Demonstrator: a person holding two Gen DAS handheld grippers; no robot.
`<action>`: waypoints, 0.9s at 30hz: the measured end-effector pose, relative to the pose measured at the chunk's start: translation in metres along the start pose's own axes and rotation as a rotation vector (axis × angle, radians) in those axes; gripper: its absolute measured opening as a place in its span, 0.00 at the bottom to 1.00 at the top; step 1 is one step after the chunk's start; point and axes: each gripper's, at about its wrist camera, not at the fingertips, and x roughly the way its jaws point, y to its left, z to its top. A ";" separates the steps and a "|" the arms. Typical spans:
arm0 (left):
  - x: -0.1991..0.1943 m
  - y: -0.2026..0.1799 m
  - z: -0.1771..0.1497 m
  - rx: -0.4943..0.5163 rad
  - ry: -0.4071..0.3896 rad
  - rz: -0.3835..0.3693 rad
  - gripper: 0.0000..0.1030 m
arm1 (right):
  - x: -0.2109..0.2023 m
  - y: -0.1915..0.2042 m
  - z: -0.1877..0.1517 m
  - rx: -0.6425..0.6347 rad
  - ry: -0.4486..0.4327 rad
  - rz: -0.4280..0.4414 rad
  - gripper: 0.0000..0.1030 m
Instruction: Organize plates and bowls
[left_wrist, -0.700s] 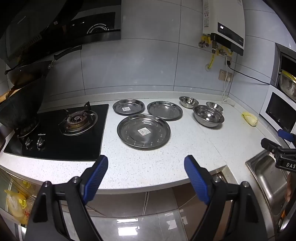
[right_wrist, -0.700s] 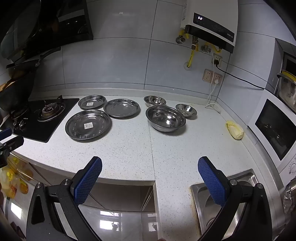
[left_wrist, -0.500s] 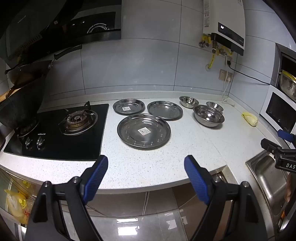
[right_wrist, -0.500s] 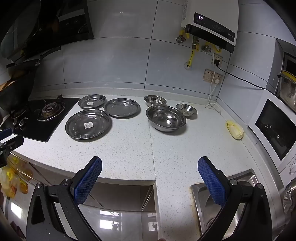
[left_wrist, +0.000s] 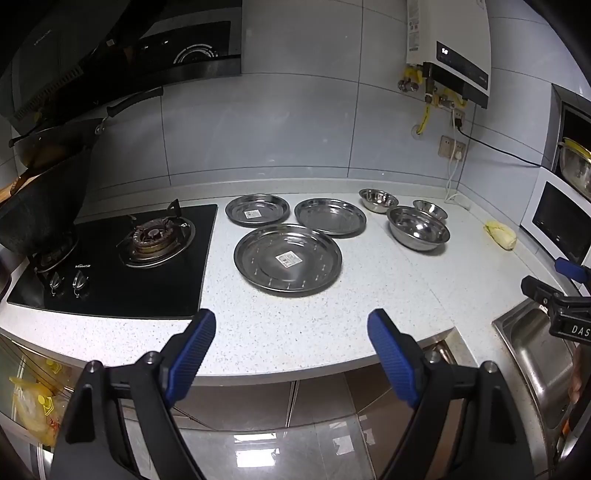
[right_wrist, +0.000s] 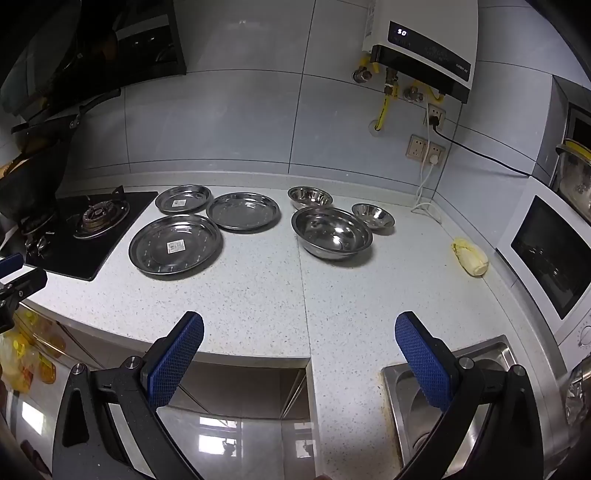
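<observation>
Steel plates (left_wrist: 287, 260) and bowls (left_wrist: 418, 228) — unstacked, upright.

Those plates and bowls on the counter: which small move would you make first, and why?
Probably ease the left gripper forward toward the small plate to lift it onto the big plate. Both grippers are open and empty, short of the counter, and all three plates lie apart, unstacked. The right gripper faces the bowls.

The sink (right_wrist: 476, 354) is cut off by the frame edge. Labels on two plates (left_wrist: 288, 259) are too small to read.
</observation>
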 end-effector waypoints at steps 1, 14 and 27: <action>0.000 0.000 0.000 -0.001 0.001 0.000 0.81 | 0.000 -0.001 0.000 0.000 0.000 0.001 0.99; 0.006 0.000 0.001 0.000 0.008 0.003 0.82 | 0.006 -0.003 -0.003 0.000 0.009 0.003 0.99; 0.008 0.002 0.001 -0.001 0.009 0.000 0.82 | 0.004 -0.002 -0.001 -0.003 0.013 0.001 0.99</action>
